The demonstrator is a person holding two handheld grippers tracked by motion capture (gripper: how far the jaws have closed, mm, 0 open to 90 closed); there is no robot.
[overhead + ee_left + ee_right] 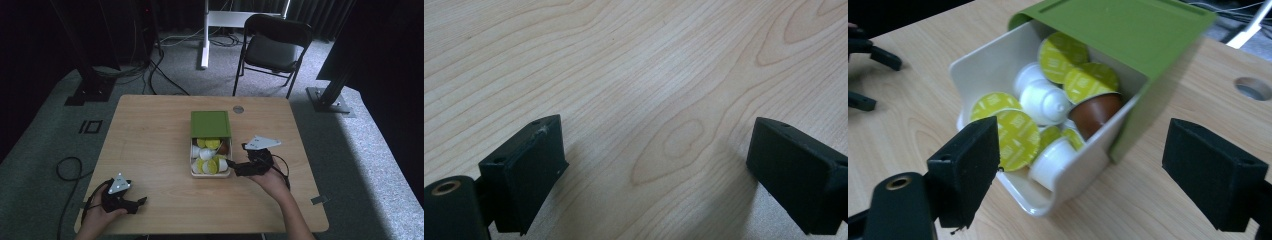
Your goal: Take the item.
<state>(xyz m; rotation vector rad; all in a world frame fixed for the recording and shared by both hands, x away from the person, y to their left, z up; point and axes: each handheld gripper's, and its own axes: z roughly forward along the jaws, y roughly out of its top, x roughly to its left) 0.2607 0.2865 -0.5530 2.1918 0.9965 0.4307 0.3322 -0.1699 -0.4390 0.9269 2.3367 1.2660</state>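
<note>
A white tray [192,156] under a half-slid green lid [210,123] sits mid-table, holding several coffee capsules [209,155]. In the right gripper view the tray wall [983,65] and lid [1118,30] are close; yellow-green foil tops [1018,137], a white capsule [1045,100] and a brown one [1095,112] lie inside. My right gripper [237,155] [1083,155] is open, its jaws either side of the tray's near corner without touching it. Open over bare wood, my left gripper [140,204] [656,145] rests by the front left edge.
The wooden table [150,135] has a round cable hole [238,109] [1250,87] behind the box. A black folding chair [275,45] and black stand feet [325,97] are on the carpet beyond the table. A cable loop [67,167] lies left.
</note>
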